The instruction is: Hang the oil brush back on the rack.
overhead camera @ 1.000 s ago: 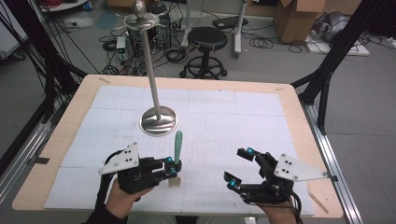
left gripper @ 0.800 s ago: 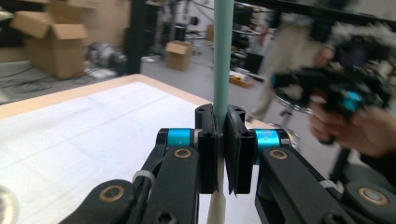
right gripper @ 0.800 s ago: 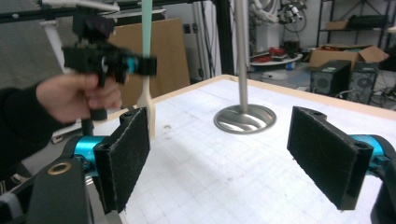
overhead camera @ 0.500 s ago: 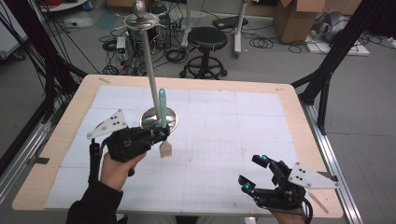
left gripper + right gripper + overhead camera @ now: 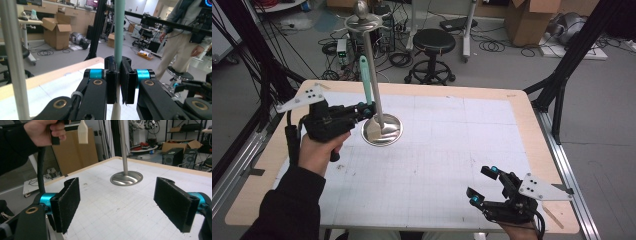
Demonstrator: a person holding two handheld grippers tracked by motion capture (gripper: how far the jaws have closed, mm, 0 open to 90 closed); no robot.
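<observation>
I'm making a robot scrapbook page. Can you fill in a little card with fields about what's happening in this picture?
Held thing: brush with teal handle, upright, bristles down
Holder: left gripper, fingers shut on the handle
Nearby: metal stand, round base on the table, tall pole beside the brush
Other hand: right gripper, fingers open, nothing between them
Surface: white grid mat

You are working in a robotics lab or workshop: your table (image 5: 522, 125) wears a gridded white mat inside a black metal frame (image 5: 562, 85), cables (image 5: 337, 45) sprawl over the grey concrete floor around a black stool (image 5: 433, 42), and opened cardboard boxes (image 5: 56, 32) sit beside workbenches (image 5: 72, 12).
</observation>
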